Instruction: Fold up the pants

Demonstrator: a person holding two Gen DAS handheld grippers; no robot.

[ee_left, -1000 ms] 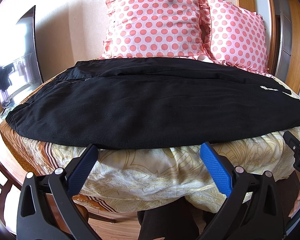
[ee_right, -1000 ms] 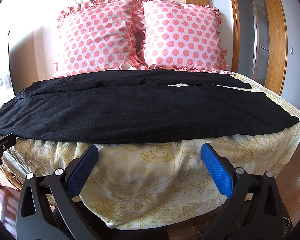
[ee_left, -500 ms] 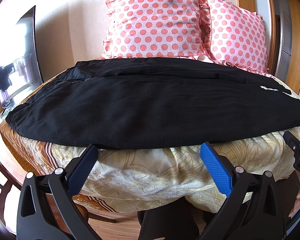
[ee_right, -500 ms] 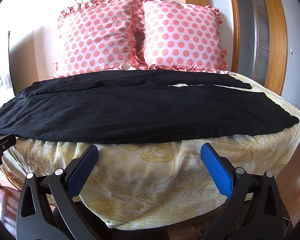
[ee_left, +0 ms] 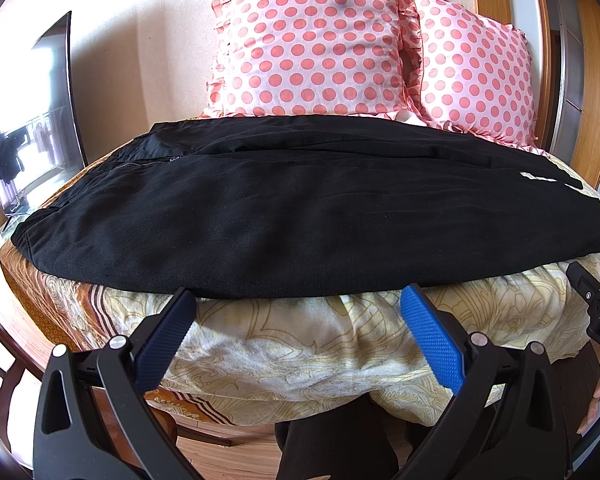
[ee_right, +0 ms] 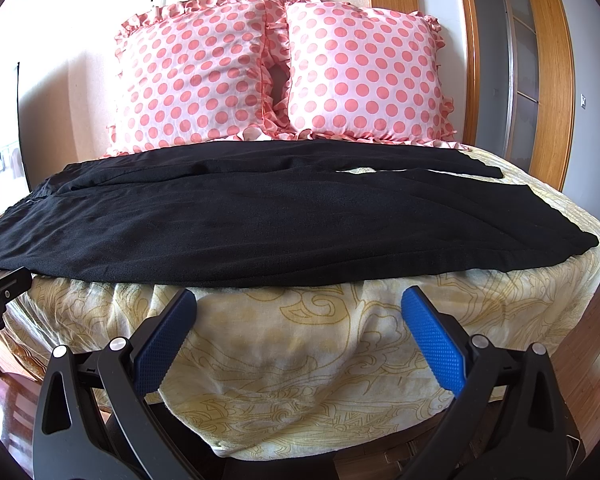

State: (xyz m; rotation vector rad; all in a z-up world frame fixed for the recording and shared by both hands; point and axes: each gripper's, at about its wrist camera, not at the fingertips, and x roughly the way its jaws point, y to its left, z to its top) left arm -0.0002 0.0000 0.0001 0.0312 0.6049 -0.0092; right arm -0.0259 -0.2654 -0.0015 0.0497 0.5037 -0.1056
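Observation:
Black pants [ee_left: 292,208] lie spread flat across the bed, waist at the left and leg ends at the right; they also show in the right wrist view [ee_right: 260,220]. The two legs lie one behind the other, with a gap between them near the right end. My left gripper [ee_left: 298,300] is open and empty, held in front of the bed's near edge, just below the pants' near hem. My right gripper [ee_right: 300,298] is open and empty, further right along the same edge. Each gripper shows at the edge of the other's view.
The bed has a yellow patterned cover [ee_right: 300,340] hanging over its near side. Two pink polka-dot pillows [ee_right: 280,76] stand against the wall behind the pants. A dark screen [ee_left: 32,132] stands at the left. A wooden door frame [ee_right: 556,80] is at the right.

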